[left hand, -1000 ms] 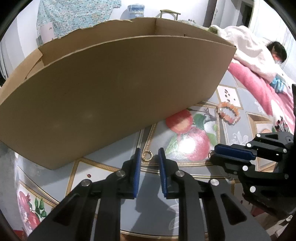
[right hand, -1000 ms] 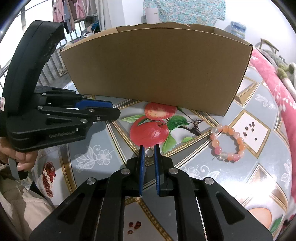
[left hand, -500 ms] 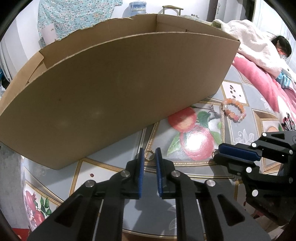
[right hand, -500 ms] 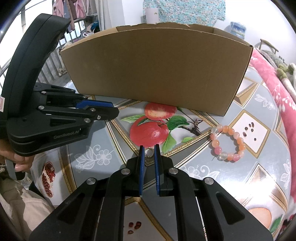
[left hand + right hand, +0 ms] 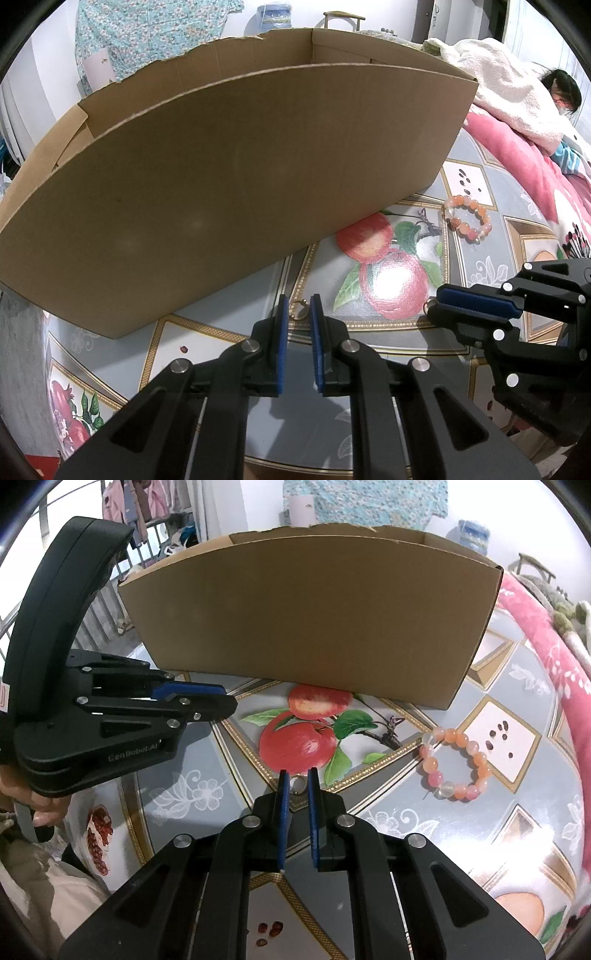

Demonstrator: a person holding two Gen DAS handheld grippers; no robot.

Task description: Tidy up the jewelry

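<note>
While each claw pinches a ring [image 5: 297,309], the bracelet [image 5: 456,763] lies apart.

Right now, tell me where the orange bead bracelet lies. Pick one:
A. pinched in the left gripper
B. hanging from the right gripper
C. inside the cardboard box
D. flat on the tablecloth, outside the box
D. The bead bracelet lies flat on the printed tablecloth, just off the near corner of the cardboard box, apart from the left gripper and the right gripper.
</note>
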